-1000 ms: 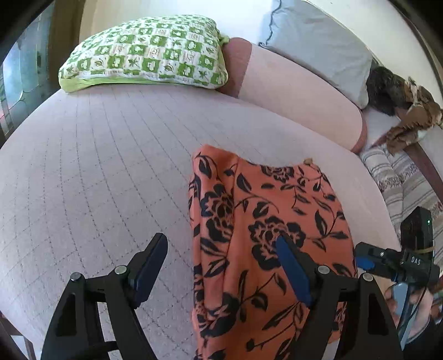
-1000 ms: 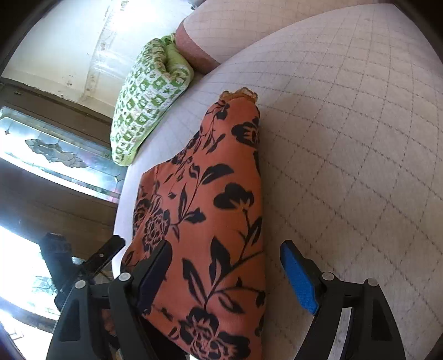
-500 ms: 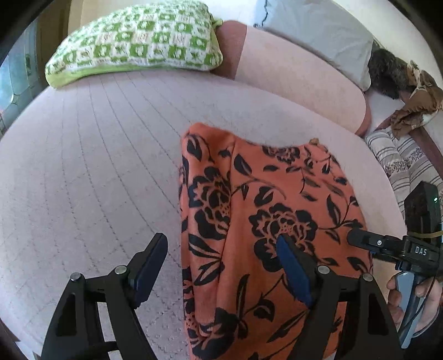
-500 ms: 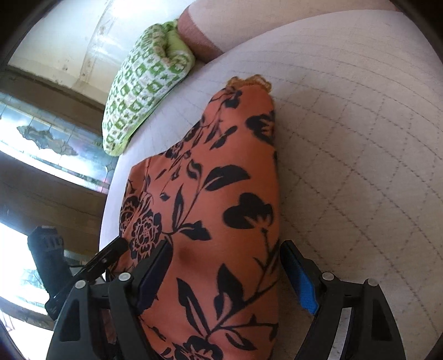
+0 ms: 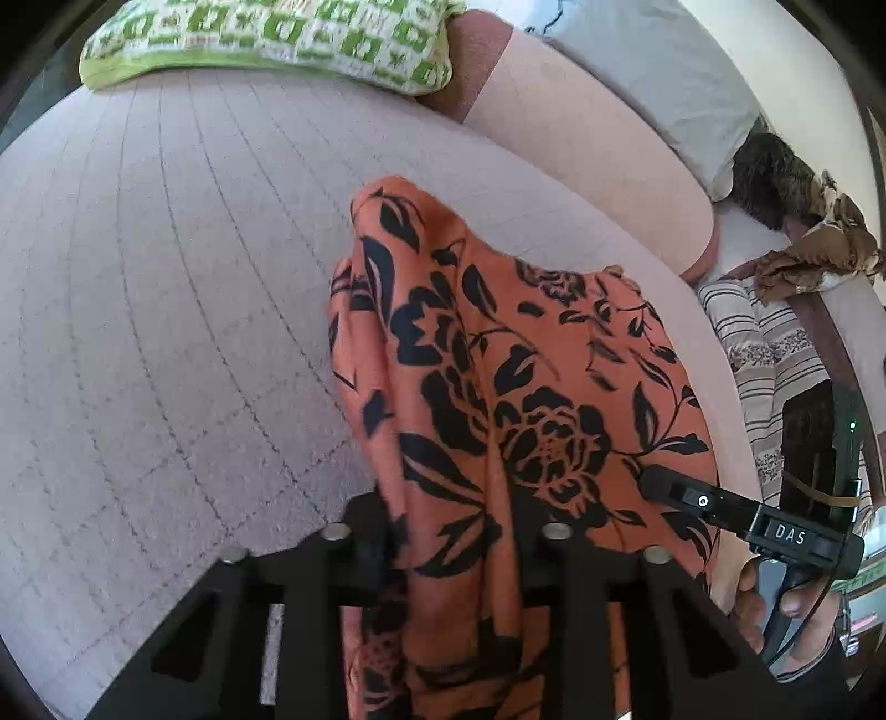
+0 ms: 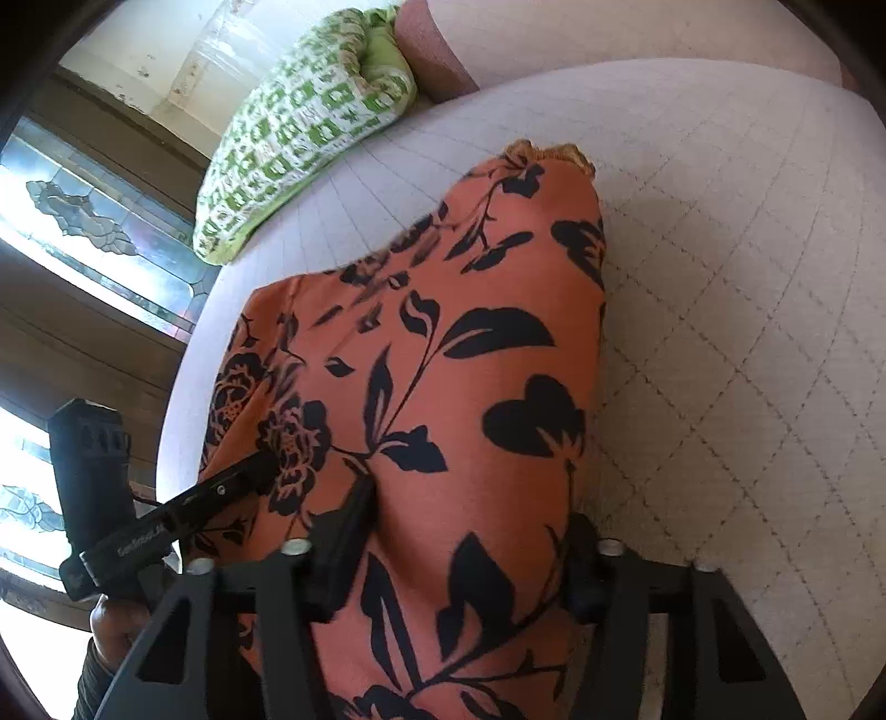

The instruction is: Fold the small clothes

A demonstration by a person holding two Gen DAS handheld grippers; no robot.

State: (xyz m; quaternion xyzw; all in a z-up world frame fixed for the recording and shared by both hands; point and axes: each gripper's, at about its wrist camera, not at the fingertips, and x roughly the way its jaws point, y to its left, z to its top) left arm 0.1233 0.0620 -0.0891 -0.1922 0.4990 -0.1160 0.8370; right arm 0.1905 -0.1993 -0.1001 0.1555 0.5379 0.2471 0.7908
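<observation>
Both your grippers closing, angled downward.
Your left gripper (image 5: 454, 531) and right gripper (image 6: 465, 548) narrow their jaws around cloth between them.

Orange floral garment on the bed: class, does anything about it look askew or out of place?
Yes. The orange floral garment lies bunched in lengthwise ridges on the quilted bedspread, not flat, and its near end hangs over the bed's edge.

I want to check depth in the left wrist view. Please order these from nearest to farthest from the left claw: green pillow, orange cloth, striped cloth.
1. Orange cloth: between the closing jaws of the left claw, at the bed's near edge.
2. Striped cloth: off to the right, beyond the bed's edge.
3. Green pillow: at the far end of the bed, top left.
</observation>
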